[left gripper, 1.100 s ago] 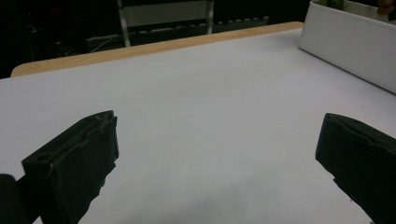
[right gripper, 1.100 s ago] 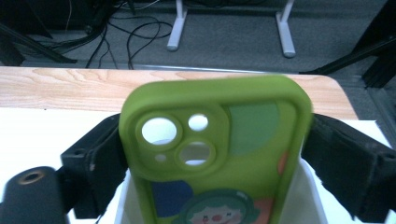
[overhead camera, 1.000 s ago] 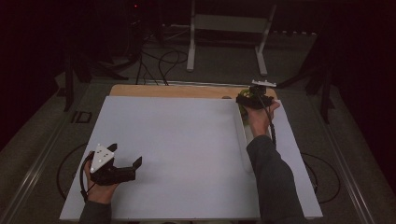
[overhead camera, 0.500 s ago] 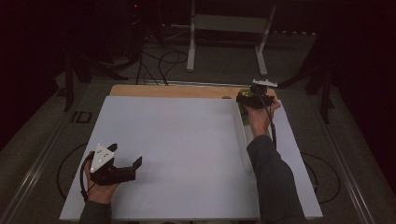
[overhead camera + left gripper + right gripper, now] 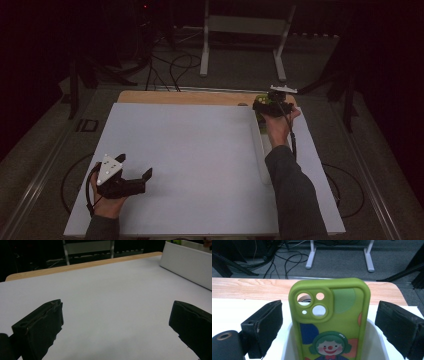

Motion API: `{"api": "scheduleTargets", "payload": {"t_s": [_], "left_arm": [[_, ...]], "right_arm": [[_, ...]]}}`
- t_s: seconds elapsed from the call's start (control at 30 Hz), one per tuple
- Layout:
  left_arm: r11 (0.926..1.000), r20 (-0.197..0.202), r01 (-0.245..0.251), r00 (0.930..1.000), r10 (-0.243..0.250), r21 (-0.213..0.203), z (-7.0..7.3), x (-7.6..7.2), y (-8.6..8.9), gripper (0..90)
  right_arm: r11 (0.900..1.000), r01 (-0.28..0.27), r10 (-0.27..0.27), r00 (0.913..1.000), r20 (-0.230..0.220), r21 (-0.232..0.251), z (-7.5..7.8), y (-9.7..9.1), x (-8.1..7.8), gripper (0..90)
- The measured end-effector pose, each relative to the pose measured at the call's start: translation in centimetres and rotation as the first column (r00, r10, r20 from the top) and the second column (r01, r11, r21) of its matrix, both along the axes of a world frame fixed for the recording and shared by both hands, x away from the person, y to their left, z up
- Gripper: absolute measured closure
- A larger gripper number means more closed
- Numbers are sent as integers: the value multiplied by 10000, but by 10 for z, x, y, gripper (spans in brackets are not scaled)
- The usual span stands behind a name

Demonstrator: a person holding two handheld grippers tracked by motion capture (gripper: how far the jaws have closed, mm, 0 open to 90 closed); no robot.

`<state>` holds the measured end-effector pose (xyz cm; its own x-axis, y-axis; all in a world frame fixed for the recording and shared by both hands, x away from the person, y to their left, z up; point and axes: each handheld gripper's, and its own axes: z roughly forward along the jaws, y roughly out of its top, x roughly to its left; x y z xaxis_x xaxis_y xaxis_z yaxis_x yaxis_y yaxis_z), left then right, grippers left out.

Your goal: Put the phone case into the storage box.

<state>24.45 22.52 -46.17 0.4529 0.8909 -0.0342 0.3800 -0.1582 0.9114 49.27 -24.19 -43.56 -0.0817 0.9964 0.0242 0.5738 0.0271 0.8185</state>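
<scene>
- The high view is dim and grainy; only the white table mat [image 5: 200, 165] catches light, and the floor fades to black from 9 through 12 to 3 o'clock.
- The left gripper view is soft throughout; its near jaws are blurred, with a faint shadow at 6 o'clock.
- The right gripper view is brightest and sharpest, the green phone case [image 5: 329, 322] evenly lit without glare.

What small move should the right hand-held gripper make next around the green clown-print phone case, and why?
Probably close the right hand-held gripper on the green rubbery phone case with the clown print. Its black jaws stand open on either side of the case, with gaps on both sides, and the case stands upright in the white rectangular tray. The left hand-held gripper hangs open over the bare white tabletop, far from it.
</scene>
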Motion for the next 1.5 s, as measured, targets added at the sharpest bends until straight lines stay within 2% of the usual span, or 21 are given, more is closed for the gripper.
{"api": "scheduleTargets", "payload": {"t_s": [0.4,0.63,0.9,1.5], "left_arm": [[10000,14,18,10000,-18,-20,1,0,1,1],[10000,10,28,10000,-28,-4,1,0,0,1],[10000,15,33,10000,-33,-12,1,0,0,1],[10000,0,87,10000,-87,-12,0,0,-1,1]], "right_arm": [[9998,-201,202,9998,-61,96,5,2,-7,74],[9993,-373,375,9989,-290,57,7,2,-13,74],[9984,-568,567,9979,-299,-8,10,5,-20,75],[9920,-1261,1262,9908,-482,53,14,6,-39,75]]}}
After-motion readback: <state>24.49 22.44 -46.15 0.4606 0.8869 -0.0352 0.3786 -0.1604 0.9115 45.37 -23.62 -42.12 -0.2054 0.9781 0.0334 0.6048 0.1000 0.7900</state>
